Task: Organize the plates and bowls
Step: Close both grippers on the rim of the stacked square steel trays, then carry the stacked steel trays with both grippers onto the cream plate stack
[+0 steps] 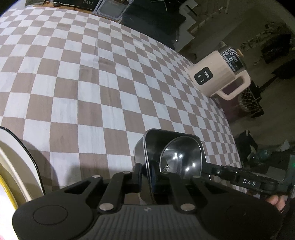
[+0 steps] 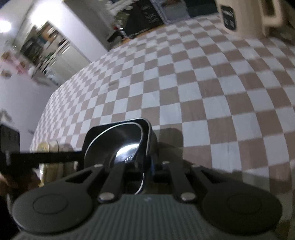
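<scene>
A dark, rounded-square steel bowl (image 1: 156, 140) (image 2: 147, 129) has a smaller shiny round bowl (image 1: 182, 157) (image 2: 118, 140) nested inside it. Both sit low over the brown-and-white checked tablecloth (image 1: 92, 83), near its front edge. In the left wrist view my left gripper (image 1: 145, 172) is shut on the outer bowl's left wall. My right gripper (image 1: 206, 167) reaches in from the right to the opposite wall. The right wrist view is blurred; there my right gripper (image 2: 147, 166) is pinched on the bowl's right wall. My left gripper (image 2: 79, 156) enters from the left.
A white plate with a black rim (image 1: 22, 157) lies at the table's left, and cream plates (image 2: 49, 160) show behind the bowl. A pink kettle (image 1: 219, 73) (image 2: 243, 16) stands at the far right edge. A hand (image 1: 276, 201) holds the right gripper.
</scene>
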Motion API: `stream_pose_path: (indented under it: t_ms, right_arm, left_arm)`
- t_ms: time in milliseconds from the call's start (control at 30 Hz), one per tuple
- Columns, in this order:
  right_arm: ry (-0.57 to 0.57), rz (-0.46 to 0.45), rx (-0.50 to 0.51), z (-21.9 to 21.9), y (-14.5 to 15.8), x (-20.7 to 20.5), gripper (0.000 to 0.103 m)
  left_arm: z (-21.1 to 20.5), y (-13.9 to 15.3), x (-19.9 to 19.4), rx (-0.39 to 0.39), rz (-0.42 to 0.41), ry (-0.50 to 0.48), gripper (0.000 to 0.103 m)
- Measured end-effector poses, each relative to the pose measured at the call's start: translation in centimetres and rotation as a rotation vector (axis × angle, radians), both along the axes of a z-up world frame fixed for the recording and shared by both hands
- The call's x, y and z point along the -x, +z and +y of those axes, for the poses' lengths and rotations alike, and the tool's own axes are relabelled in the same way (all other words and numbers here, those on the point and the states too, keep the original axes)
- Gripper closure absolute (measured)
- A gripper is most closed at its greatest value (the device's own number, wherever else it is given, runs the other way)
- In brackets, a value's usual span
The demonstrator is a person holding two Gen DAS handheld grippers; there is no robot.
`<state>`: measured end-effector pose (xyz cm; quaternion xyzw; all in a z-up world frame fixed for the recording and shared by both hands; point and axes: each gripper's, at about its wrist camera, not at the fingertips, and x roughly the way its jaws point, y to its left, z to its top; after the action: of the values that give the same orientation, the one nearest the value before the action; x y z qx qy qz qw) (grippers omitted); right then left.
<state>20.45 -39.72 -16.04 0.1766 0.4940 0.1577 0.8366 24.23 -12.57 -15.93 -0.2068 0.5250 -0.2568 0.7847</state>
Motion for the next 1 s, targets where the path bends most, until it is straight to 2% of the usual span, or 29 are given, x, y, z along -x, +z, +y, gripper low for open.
stream_pose_path:
  t_ms: [233, 500, 800, 1000]
  right_arm:
    - [0.005, -0.025, -0.046, -0.4, -0.5, 0.5, 0.092]
    - [0.015, -0.003, -0.046, -0.5, 0.1, 1.1, 0.091]
    - [-0.084, -0.149, -0.177, -1.6, 3.8, 2.0, 0.092]
    - [-0.104, -0.222, -0.238, -0.4, 6.3, 2.4, 0.092]
  left_arm:
    - [0.4, -0.5, 0.1, 0.046, 0.001, 0.024, 0.091]
    - [0.4, 0.9, 0.4, 0.031, -0.04, 0.015, 0.091]
    - [2.2, 4.1, 1.5, 0.098, -0.093, 0.036, 0.092]
    - [4.3, 7.1, 3.1, 0.127, -0.152, 0.07, 0.092]
